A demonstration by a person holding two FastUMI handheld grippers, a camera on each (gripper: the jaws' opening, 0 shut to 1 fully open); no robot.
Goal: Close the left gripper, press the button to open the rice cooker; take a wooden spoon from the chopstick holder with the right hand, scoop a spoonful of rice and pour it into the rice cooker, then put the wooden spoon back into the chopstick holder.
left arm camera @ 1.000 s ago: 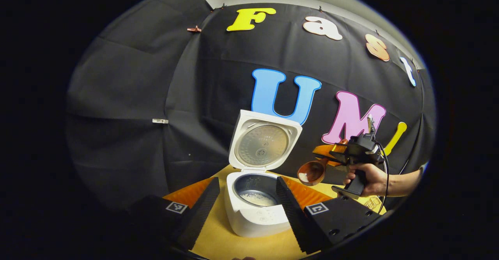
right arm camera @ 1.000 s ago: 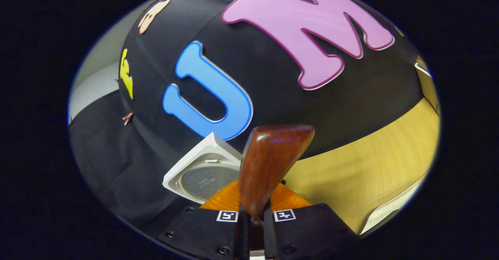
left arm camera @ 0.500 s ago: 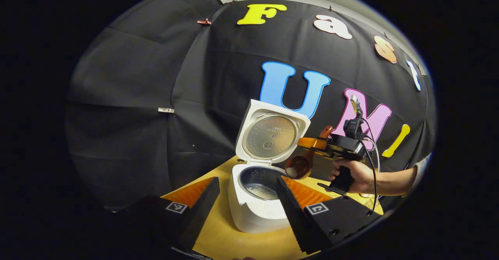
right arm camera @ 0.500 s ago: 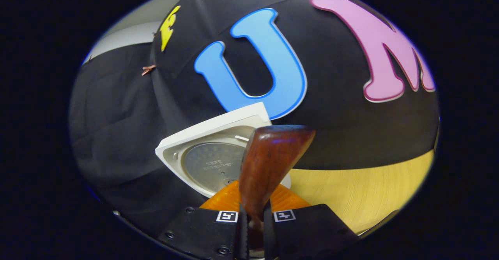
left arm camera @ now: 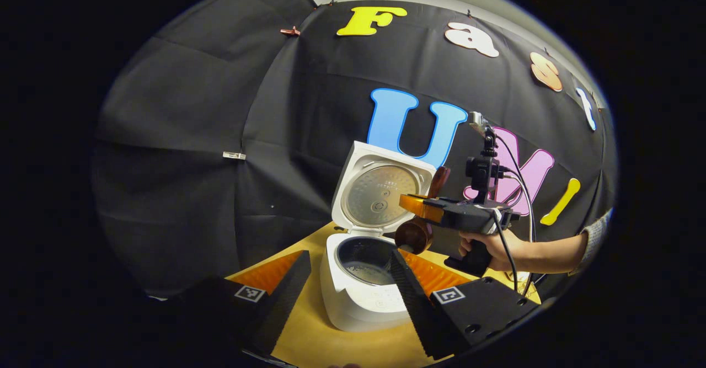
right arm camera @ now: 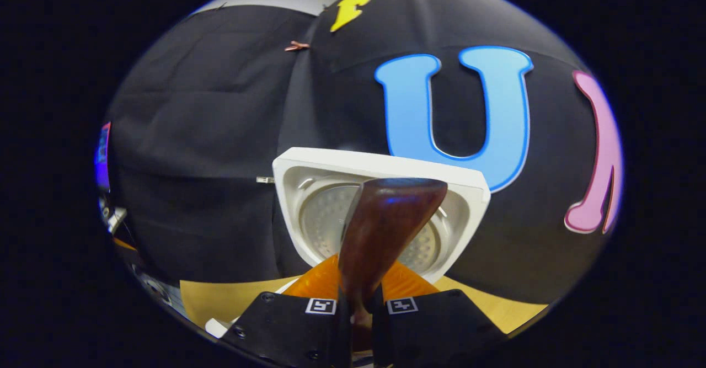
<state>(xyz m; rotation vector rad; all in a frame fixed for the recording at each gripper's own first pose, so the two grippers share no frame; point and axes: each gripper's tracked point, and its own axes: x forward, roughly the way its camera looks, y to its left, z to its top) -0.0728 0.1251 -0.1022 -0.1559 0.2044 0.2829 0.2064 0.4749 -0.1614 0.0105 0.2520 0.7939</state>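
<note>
The white rice cooker point(left arm camera: 353, 307) stands on the table with its lid point(left arm camera: 380, 191) raised, and a little rice lies in the dark inner pot point(left arm camera: 367, 257). My left gripper point(left arm camera: 348, 255) is open, its two black fingers either side of the cooker and apart from it. To the right, a hand point(left arm camera: 496, 246) holds my right gripper point(left arm camera: 422, 207), which is shut on the wooden spoon. The spoon's bowl point(left arm camera: 413, 235) hangs tilted just above the pot's right rim. In the right gripper view the brown spoon handle point(right arm camera: 386, 224) rises from between the fingers of my right gripper point(right arm camera: 357, 307), in front of the open lid point(right arm camera: 309, 180).
The wooden table point(left arm camera: 309, 340) runs under the cooker, and a strip of it point(right arm camera: 220, 302) lies below the lid. Black cloth walls close in behind and to the left.
My right gripper has swung left with the spoon, from beside the cooker to over the pot's right rim, and the spoon bowl has tipped. My left gripper has barely moved.
</note>
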